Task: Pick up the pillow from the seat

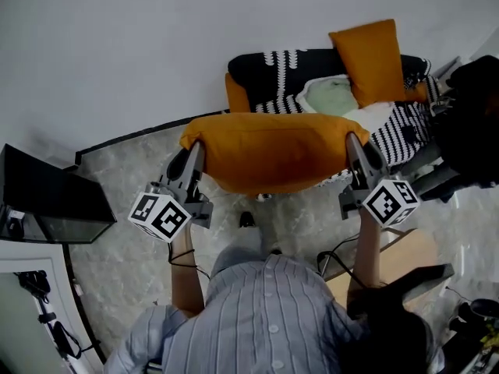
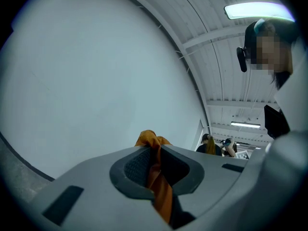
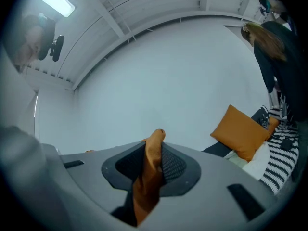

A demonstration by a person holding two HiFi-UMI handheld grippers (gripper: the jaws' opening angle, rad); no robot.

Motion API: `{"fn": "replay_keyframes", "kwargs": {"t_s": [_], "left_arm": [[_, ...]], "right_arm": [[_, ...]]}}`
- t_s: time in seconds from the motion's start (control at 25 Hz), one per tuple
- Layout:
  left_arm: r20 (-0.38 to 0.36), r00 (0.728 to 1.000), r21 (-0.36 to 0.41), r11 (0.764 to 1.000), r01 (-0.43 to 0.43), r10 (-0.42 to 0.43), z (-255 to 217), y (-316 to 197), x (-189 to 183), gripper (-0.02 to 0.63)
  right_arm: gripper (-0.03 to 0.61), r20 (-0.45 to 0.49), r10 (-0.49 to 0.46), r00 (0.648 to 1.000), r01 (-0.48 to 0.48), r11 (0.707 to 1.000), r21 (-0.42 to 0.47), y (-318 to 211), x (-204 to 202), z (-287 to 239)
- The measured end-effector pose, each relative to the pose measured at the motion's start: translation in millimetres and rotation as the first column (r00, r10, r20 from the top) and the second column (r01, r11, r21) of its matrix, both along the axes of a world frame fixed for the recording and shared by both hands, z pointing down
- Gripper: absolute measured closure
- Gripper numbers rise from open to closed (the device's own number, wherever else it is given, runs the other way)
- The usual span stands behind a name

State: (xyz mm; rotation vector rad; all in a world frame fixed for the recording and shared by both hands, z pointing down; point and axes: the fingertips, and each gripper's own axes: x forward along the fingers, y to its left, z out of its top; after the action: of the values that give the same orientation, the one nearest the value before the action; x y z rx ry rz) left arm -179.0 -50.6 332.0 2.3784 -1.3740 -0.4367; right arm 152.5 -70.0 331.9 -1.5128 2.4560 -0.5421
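Jaws are clamping fabric: your left gripper (image 2: 153, 158) is pinching the orange pillow (image 1: 269, 153) at its left end, your right gripper (image 3: 151, 160) at its right end. You're holding it airborne, off the seat (image 1: 251, 70), where a second orange pillow (image 1: 373, 61) is leaning.

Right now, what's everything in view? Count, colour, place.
held pillow: 1, orange, in the air between both tongs
second pillow: 1, orange, leaning on the seat back
seat: 1, black, against the wall
throw: 1, black-and-white striped, over the seat
cushion: 1, pale green, on the seat
box: 1, black, on the floor at left
bystanders: 2, dark clothes, far background
left tongs: 1, grey, shut on held pillow's left corner
right tongs: 1, grey, shut on its right corner
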Motion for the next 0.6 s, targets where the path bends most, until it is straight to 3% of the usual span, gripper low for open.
{"fn": "replay_keyframes", "kwargs": {"t_s": [0.6], "left_arm": [[0.046,0.999,-0.048,0.999,0.024,-0.022,26.3,130.0,51.6,0.566]], "right_arm": [[0.491,0.016,-0.022,1.000,0.023,0.999,-0.048,121.9,50.3,36.7]]}}
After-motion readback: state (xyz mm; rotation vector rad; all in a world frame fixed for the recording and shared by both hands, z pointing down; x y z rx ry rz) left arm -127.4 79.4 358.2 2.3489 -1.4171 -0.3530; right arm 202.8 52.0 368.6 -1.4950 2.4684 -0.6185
